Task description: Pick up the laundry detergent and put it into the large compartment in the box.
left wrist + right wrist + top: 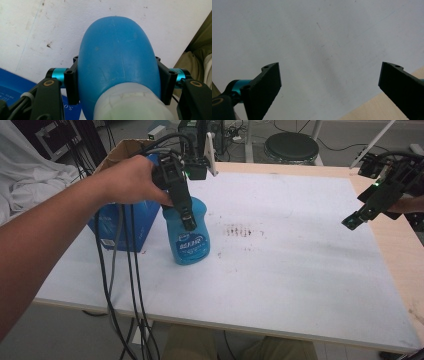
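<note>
High view: one white table [280,270] with a bare wooden margin along its far and right edges. On it stands one blue bottle [189,237], upright, left of centre, with a label on its lower front. The left gripper [187,217] comes down on the bottle from about 11 o'clock, its jaws clamped on the upper body, and the person's left hand [131,181] is wrapped round the handle. Several black cables hang from that gripper over the near table edge. Just behind the bottle, at its 9 o'clock, sits one blue box [122,227], and behind that one open cardboard box [122,151]. A patch of dark smudges [242,231] marks the table at the bottle's 3 o'clock. The right gripper [356,218] hangs in the air over the table's right edge — well apart from the bottle.

Left gripper view: two black jaws press the blue bottle's flanks, one on each side, above its pale neck. A corner of the blue box shows at 7 o'clock.

Right gripper view: two jaws stand wide apart with nothing between them — below lies white table, with wood at 5 o'clock.
</note>
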A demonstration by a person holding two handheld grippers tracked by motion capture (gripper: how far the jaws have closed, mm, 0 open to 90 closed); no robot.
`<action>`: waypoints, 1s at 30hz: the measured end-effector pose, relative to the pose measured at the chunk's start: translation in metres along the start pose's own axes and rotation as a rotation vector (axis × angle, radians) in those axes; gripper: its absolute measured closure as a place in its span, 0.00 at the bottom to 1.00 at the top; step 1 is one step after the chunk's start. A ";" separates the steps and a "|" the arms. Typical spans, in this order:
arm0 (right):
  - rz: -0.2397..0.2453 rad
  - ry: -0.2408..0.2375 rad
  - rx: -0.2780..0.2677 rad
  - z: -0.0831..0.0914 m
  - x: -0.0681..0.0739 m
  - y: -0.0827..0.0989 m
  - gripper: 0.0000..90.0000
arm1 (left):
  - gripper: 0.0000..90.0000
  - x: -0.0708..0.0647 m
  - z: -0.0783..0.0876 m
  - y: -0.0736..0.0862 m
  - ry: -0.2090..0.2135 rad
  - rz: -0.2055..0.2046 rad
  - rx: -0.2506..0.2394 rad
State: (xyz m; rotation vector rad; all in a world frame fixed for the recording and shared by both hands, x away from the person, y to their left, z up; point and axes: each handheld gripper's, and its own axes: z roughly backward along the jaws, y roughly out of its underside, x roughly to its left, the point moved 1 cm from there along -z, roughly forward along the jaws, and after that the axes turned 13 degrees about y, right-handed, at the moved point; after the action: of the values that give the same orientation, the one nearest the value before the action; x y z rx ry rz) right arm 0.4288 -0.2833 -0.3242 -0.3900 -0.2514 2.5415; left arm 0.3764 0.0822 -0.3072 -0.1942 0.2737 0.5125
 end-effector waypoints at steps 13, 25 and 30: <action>-0.002 -0.002 -0.004 0.000 -0.001 0.001 0.04 | 0.41 -0.007 0.012 0.002 -0.014 0.082 -0.019; -0.007 -0.005 -0.009 0.001 -0.001 0.002 0.04 | 0.41 -0.040 0.092 0.009 -0.066 0.135 -0.094; -0.002 -0.007 -0.008 0.001 0.000 0.001 0.04 | 0.41 -0.048 0.124 0.013 -0.089 0.152 -0.122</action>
State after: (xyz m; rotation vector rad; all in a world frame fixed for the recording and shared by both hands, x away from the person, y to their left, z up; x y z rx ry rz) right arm 0.4284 -0.2844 -0.3233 -0.3833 -0.2646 2.5416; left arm 0.3555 0.1025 -0.1770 -0.2696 0.1710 0.6870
